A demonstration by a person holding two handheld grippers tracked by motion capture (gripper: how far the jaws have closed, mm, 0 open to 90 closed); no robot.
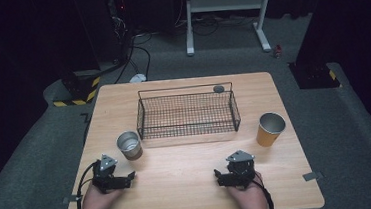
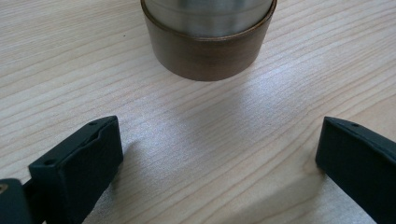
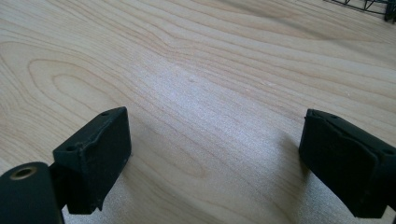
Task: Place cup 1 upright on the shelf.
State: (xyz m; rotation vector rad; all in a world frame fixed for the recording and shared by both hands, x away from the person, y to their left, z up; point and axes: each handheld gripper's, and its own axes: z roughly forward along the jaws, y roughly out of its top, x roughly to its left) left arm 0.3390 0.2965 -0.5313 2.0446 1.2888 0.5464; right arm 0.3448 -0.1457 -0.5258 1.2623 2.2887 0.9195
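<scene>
A steel cup with a brown base [image 1: 129, 145] stands upright on the wooden table [image 1: 190, 184], left of a black wire basket [image 1: 188, 114]. An orange cup with a steel inside [image 1: 270, 129] stands right of the basket. My left gripper [image 1: 131, 177] rests low near the front left, open, nothing between its jaws; the brown-based cup [image 2: 208, 42] sits just ahead of it in the left gripper view [image 2: 219, 154]. My right gripper [image 1: 218, 174] lies near the front right, open over bare wood [image 3: 215, 149].
A small dark round object [image 1: 218, 88] lies on the table behind the basket's far rim. A basket corner [image 3: 373, 7] shows far off in the right gripper view. Grey carpet, cables and a white frame [image 1: 226, 11] lie beyond the table.
</scene>
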